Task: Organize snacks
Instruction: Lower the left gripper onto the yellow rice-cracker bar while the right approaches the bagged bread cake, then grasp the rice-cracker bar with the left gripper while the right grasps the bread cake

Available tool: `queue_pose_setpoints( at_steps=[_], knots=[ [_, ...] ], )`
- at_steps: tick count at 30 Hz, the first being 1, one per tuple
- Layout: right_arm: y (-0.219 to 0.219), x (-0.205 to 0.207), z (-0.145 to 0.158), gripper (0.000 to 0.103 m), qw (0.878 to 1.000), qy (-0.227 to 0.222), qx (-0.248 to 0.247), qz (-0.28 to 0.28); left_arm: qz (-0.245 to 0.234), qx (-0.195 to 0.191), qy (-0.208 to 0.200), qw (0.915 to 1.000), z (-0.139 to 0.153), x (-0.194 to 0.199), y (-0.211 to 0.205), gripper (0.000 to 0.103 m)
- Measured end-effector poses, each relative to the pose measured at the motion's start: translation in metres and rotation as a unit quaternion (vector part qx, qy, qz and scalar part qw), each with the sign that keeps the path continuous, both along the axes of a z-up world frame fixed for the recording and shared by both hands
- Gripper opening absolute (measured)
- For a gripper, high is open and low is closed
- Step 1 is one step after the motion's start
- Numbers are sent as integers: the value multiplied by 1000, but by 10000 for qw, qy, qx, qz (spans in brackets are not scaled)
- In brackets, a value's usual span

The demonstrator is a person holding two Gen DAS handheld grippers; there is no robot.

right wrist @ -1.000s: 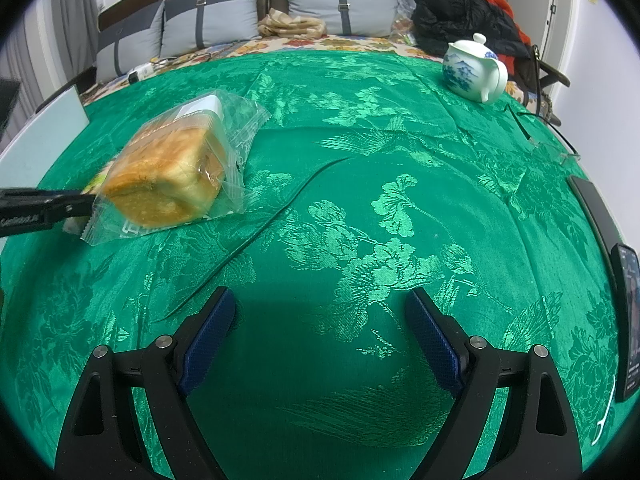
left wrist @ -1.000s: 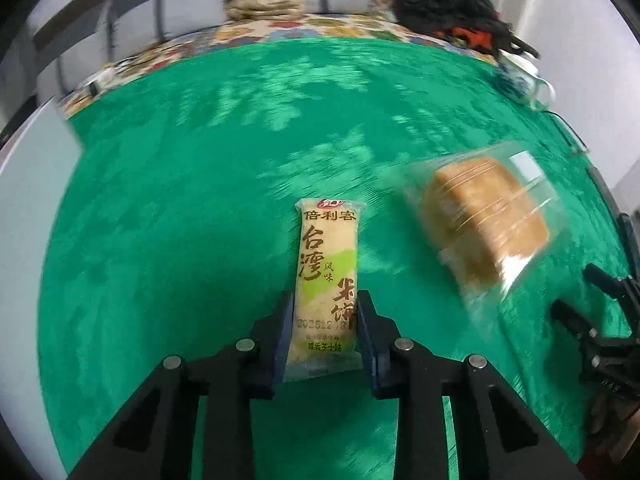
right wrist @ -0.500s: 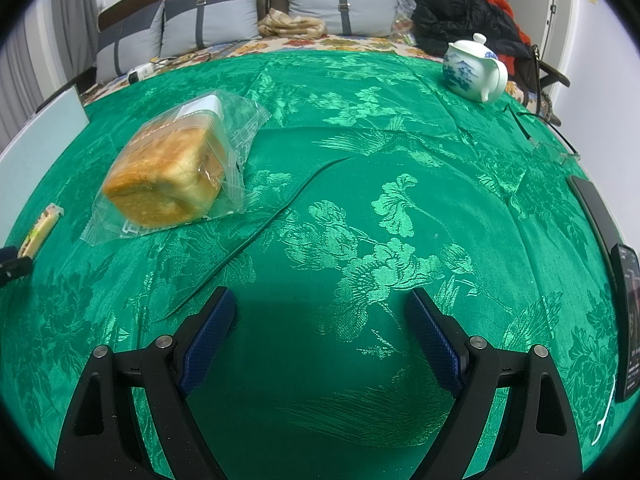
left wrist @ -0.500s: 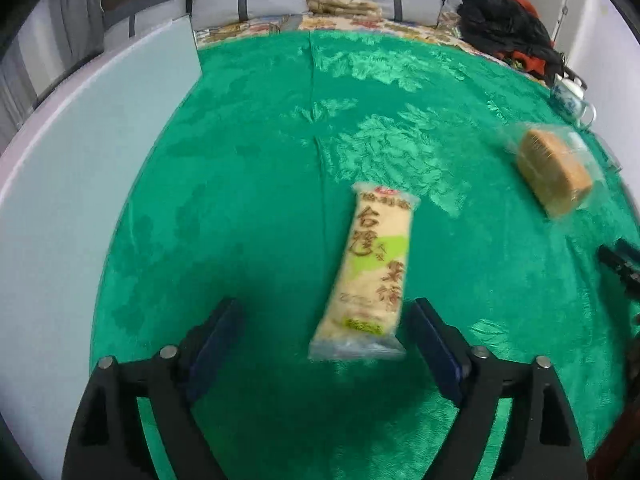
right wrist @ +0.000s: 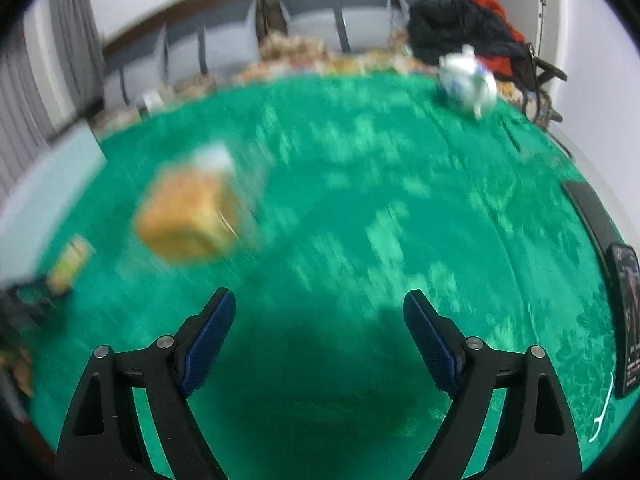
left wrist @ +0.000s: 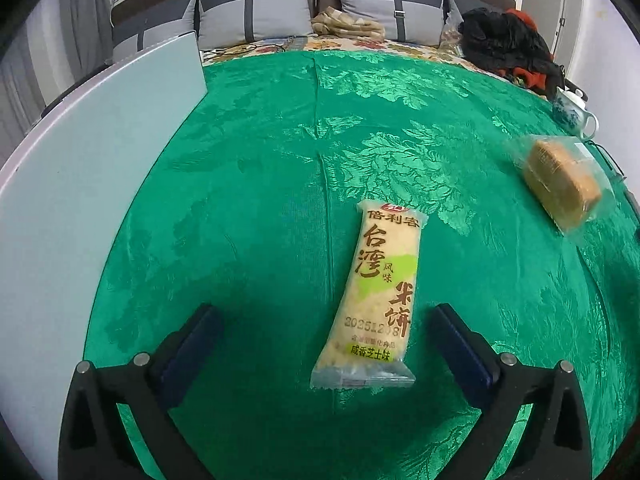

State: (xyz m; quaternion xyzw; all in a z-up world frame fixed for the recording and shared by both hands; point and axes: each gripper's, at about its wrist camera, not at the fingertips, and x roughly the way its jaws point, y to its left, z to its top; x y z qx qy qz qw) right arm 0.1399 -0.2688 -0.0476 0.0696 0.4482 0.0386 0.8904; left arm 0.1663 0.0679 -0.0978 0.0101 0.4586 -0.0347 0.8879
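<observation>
A long yellow rice-cracker packet (left wrist: 378, 296) with Chinese print lies flat on the green cloth. My left gripper (left wrist: 324, 312) hangs over its near end, jaws opening wide, and neither blue pad touches the packet. Off to the right rests a bagged bread block (left wrist: 562, 182). The blurred right wrist view shows that bread block (right wrist: 188, 216) at centre left and the cracker packet (right wrist: 70, 266) at the far left. My right gripper (right wrist: 318, 300) is open above bare cloth with nothing between its fingers.
A pale board (left wrist: 80, 168) rests along the left side of the cloth. A white and blue teapot (right wrist: 468, 82) stands at the back right beside dark clothing (right wrist: 460, 26). A black phone (right wrist: 622, 320) sits by the right edge. Grey cushions (left wrist: 256, 20) line the back.
My left gripper carried the cracker packet leftward, opened and let it go onto the cloth. My right gripper has risen a little, so its view is now blurred.
</observation>
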Motion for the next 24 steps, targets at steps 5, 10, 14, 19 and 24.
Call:
queue_pose_setpoints(
  at_steps=[5, 10, 14, 19, 24],
  knots=[
    [42, 59, 29, 88, 9981, 258, 305, 479, -1, -3, 3, 10000, -1, 2, 0, 103],
    [90, 118, -13, 90, 9869, 1430, -5, 742, 1, -2, 3, 10000, -1, 2, 0, 103],
    [118, 123, -31, 90, 9842, 1464, -576, 809, -5, 3, 15, 10000, -1, 3, 0, 103],
    [112, 119, -32, 76, 9844, 1512, -475, 771, -125, 54, 573, 9983, 3, 17, -1, 102],
    [101, 111, -7, 71, 9849, 1519, 134, 816, -452, 83, 587, 9972, 14, 21, -15, 53]
  ],
)
